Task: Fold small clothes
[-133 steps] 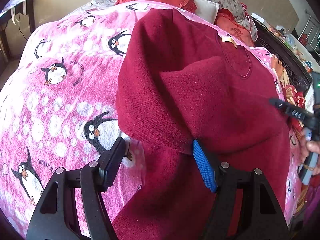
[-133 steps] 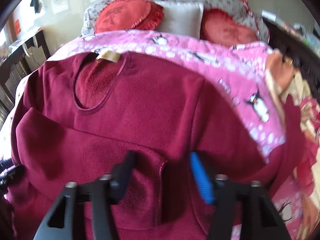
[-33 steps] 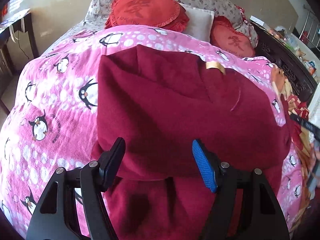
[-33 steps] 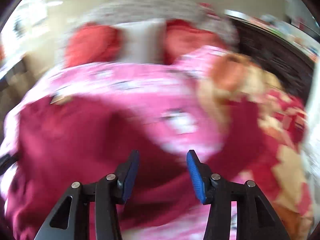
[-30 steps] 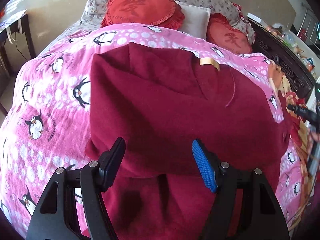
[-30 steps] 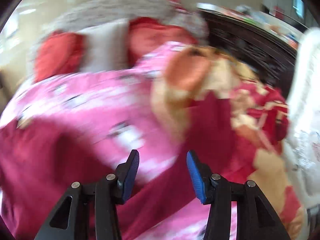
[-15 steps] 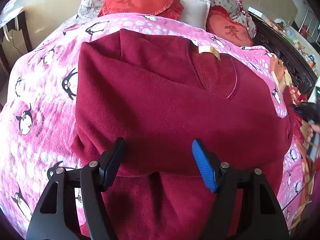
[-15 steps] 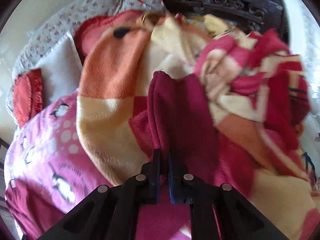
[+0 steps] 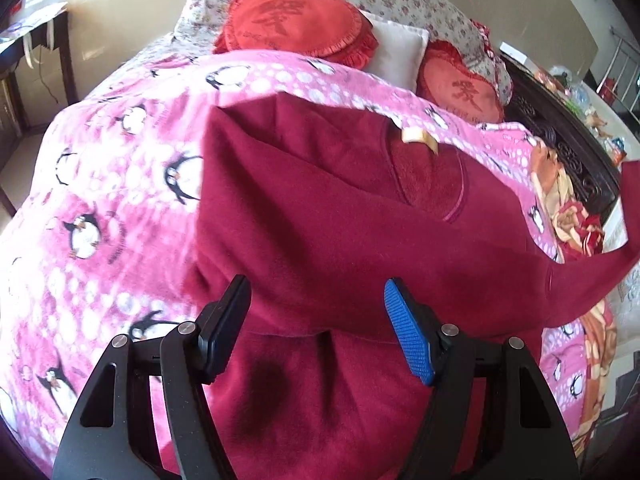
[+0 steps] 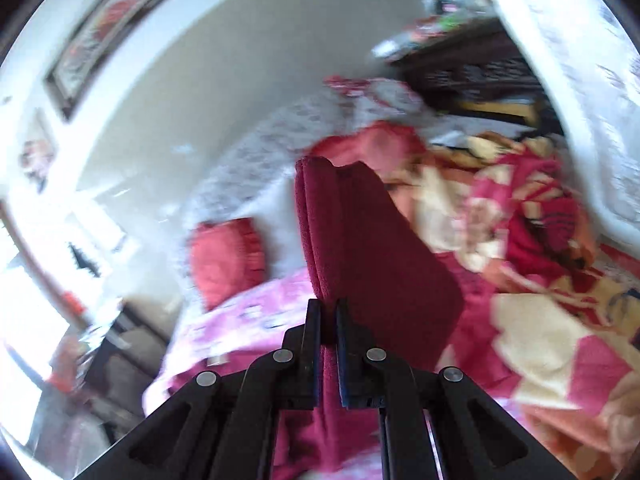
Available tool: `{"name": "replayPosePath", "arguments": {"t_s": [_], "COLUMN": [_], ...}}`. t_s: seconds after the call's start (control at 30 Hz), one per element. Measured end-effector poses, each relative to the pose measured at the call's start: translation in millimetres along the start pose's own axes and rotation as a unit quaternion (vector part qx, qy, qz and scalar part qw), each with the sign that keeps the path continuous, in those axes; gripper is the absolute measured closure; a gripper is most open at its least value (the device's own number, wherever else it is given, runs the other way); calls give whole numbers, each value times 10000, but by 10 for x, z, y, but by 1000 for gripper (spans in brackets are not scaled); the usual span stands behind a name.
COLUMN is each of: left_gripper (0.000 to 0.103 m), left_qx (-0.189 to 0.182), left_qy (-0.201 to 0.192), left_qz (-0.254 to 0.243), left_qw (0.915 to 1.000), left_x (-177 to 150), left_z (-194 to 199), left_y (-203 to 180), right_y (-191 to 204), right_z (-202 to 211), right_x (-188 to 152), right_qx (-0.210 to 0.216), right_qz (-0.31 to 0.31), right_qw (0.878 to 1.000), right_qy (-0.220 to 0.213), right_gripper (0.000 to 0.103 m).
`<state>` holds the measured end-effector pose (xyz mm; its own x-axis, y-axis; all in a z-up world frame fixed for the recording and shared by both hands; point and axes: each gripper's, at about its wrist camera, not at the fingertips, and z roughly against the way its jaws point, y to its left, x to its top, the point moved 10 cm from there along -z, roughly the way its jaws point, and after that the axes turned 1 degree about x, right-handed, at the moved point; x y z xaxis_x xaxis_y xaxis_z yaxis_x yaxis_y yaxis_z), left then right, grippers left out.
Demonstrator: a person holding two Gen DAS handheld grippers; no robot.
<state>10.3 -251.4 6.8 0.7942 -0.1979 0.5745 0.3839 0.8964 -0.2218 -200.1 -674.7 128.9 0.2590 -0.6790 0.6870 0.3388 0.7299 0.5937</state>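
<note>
You are working on a bed (image 9: 120, 184) spread with a pink penguin blanket, red cushions (image 9: 296, 24) at its head and a crumpled orange and cream blanket (image 10: 532, 352) along its far side. Across the bed lies the sweater (image 9: 320, 220), a dark red fleece top with a tan label at the neck. Its near sleeve is folded across the chest, and the hem end runs down under your left tool (image 9: 316, 328).

That left tool stands wide over the folded part, one black pad and one blue pad apart, gripping nothing. Your right tool (image 10: 329, 320) is clamped narrow on the other sleeve (image 10: 360, 248), which is lifted clear of the bed and stands up past the pads; in the left view the same sleeve (image 9: 608, 248) stretches up from the shoulder to the right edge.

Expect the fleece to be soft, thick and light. It will sag and drape wherever it is unsupported, but the nap should grip the pads and cling to itself, so layers probably stay where you lay them. A pinch near the cuff looks like the right hold for carrying the sleeve over the chest. For the hem, take both layers close to a corner so that the fold stays straight. Watch that the shoulder does not drag out of line.
</note>
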Motion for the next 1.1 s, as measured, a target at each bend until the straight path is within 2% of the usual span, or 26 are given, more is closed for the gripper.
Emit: {"name": "replayPosePath", "arguments": {"t_s": [0.17, 0.27, 0.33, 0.43, 0.5, 0.57, 0.6, 0.67, 0.73, 0.87, 1.03, 1.07, 1.1], "left_gripper": [33, 33, 33, 33, 33, 33, 33, 33, 33, 33, 34, 36, 42], "left_qx": [-48, -53, -46, -93, -129, -197, -226, -243, -267, -178, -78, -98, -133], "left_qy": [-307, -487, -543, -498, -417, -332, -302, -278, -214, -180, 141, 140, 81], "left_qz": [332, 468, 550, 682, 718, 686, 659, 586, 520, 175, 61, 38, 25], "left_qw": [9990, 9977, 9970, 9964, 9965, 9969, 9971, 9976, 9981, 9995, 9999, 9998, 9999], "left_x": [132, 210, 247, 264, 254, 236, 229, 212, 191, 251, 266, 270, 293], "left_z": [215, 309, 334, 294, 218, 159, 131, 72, -6, -173, -525, -550, -555], "left_y": [213, 327, 396, 472, 485, 470, 452, 420, 367, 219, 195, 182, 167], "right_y": [1081, 1755, 2165, 2545, 2622, 2511, 2443, 2408, 2409, 2276, 1854, 1767, 1716], "right_z": [-70, -315, -614, -1198, -1612, -2006, -2083, -2011, -1814, -1503, -1317, -1271, -1240], "right_x": [-204, -518, -869, -1533, -2091, -2663, -2833, -2882, -2801, -2537, -2253, -2215, -2172], "right_qx": [996, 1663, 2045, 2322, 2331, 1786, 1527, 1463, 1506, 1480, 1215, 1174, 1152], "right_qz": [851, 1322, 1498, 1602, 1464, 1420, 1486, 1678, 1967, 2267, 2044, 1964, 1874], "right_qw": [9905, 9734, 9597, 9425, 9310, 9232, 9216, 9221, 9197, 9234, 9374, 9410, 9441], "right_qy": [408, 855, 1217, 1790, 2399, 3091, 3245, 3167, 3045, 2721, 2543, 2493, 2455], "right_gripper": [97, 97, 97, 97, 95, 83, 79, 73, 54, 54, 54, 54, 54]}}
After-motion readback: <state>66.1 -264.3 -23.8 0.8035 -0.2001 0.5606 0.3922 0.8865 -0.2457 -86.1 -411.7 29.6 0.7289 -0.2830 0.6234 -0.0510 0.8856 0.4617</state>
